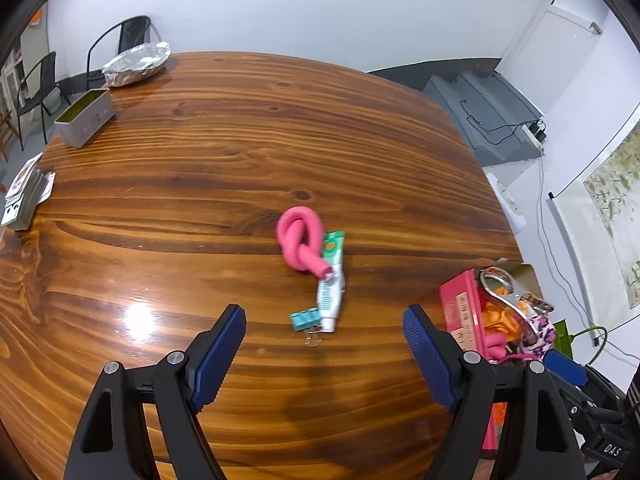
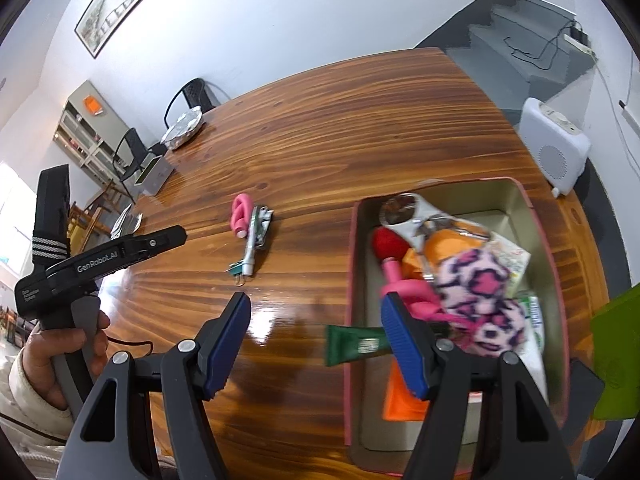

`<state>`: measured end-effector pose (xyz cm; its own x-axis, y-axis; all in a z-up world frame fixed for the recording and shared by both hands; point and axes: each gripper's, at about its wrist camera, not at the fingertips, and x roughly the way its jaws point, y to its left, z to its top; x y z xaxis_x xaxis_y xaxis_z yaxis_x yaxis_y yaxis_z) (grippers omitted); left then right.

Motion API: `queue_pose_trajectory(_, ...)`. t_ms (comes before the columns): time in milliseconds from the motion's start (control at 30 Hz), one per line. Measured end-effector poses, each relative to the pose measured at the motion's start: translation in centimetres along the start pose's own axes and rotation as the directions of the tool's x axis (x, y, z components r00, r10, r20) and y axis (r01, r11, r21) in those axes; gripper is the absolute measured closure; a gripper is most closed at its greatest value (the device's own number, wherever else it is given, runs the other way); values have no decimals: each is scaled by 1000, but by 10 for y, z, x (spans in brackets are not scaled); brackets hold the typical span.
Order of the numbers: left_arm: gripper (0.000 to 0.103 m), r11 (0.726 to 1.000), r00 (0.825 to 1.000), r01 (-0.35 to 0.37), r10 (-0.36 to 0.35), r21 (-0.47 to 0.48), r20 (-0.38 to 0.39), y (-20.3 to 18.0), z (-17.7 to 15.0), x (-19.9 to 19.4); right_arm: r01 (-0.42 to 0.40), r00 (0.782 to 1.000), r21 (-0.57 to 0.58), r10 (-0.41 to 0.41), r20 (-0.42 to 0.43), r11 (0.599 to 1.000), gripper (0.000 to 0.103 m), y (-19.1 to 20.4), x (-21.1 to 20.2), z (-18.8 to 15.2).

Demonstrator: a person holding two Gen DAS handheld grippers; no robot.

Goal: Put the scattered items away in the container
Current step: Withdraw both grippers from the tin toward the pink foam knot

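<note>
A pink knotted foam roller (image 1: 301, 240) lies on the wooden table (image 1: 200, 160), touching a green and white tube (image 1: 332, 284) and a teal binder clip (image 1: 306, 318). My left gripper (image 1: 324, 356) is open and empty, just short of the clip. The pink-rimmed container (image 2: 352, 280) holds several items: a pink leopard pouch (image 2: 476, 280), orange items, a metal opener. A dark green tube (image 2: 354, 344) lies over the container's left rim. My right gripper (image 2: 316, 344) is open above that rim, empty. The roller (image 2: 241, 216), tube and clip also show in the right wrist view.
A foil-covered dish (image 1: 136, 64), a grey rectangular tin (image 1: 86, 118) and a stack of cards (image 1: 26, 192) sit at the table's far left. Chairs stand beyond. A white appliance (image 2: 554, 148) is off the table's right side. The container (image 1: 472, 312) sits at the right edge.
</note>
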<state>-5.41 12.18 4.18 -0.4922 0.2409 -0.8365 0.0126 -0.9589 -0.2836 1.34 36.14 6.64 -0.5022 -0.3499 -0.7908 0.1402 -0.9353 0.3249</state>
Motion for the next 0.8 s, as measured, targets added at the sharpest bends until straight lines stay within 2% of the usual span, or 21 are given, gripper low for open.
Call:
queue_pose_trajectory(333, 21, 1000, 999, -4, 6, 31, -53, 30, 13, 19, 3, 999, 17, -3, -39, 1000, 31, 29, 23, -7)
queue_pose_trajectory(700, 21, 984, 991, 61, -40, 168, -125, 6, 41, 83, 54, 996, 42, -50, -78, 998, 31, 45, 37, -21)
queue_pose_trajectory(800, 20, 978, 990, 61, -33, 201, -139, 1, 47, 103, 67, 994, 51, -62, -91, 996, 30, 47, 42, -23)
